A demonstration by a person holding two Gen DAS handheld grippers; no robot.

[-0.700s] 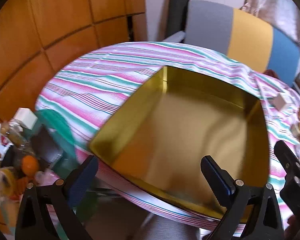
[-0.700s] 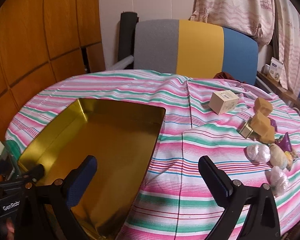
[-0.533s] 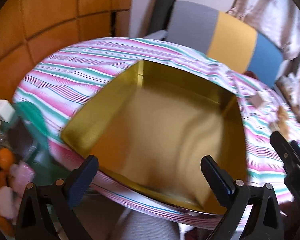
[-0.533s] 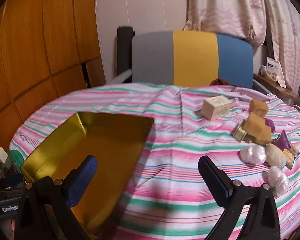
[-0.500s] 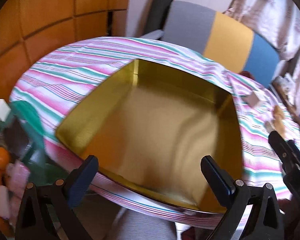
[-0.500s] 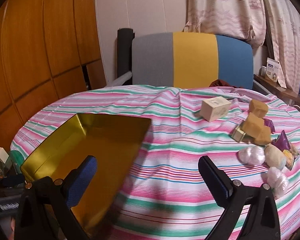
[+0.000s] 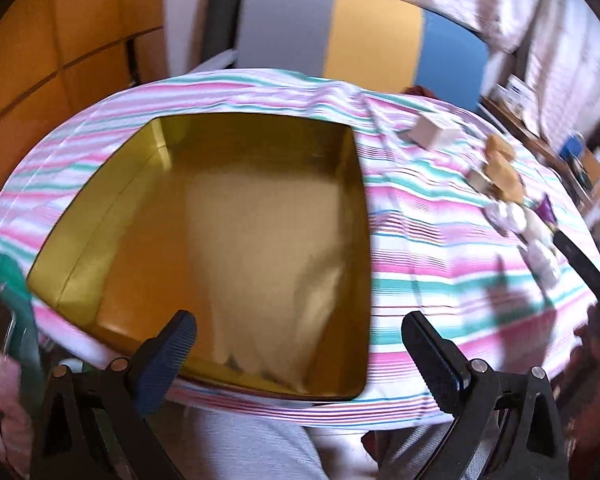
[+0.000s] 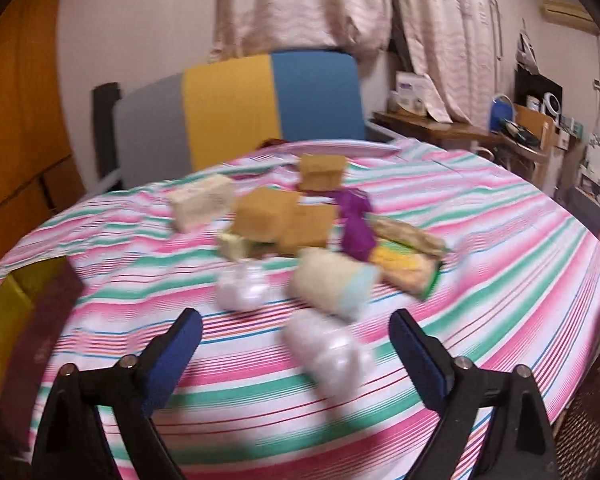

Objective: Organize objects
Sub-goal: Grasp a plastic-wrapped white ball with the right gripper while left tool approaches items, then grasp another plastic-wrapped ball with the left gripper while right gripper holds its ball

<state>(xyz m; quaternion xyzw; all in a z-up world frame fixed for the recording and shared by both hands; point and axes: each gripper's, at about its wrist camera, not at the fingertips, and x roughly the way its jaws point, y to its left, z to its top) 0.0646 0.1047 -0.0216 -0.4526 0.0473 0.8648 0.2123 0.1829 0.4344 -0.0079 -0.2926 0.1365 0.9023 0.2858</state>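
Nearest, a pearly white wrapped packet (image 8: 328, 354) is lying on the striped tablecloth (image 8: 480, 256), just ahead of the right gripper (image 8: 295, 330) and between its fingers' line of sight; its long axis is running from far-left to near-right, though blur is hiding which end leads. Beyond it, a second white packet (image 8: 242, 284), a cream roll (image 8: 332, 282) and tan blocks (image 8: 284, 218) are clustering. Both jaws of the right gripper are standing wide, holding nothing. Well to the left, the gold tin (image 7: 236, 240) is sitting empty under the left gripper (image 7: 300, 332), also spread and empty. Judged nearer: the right hand's tool.
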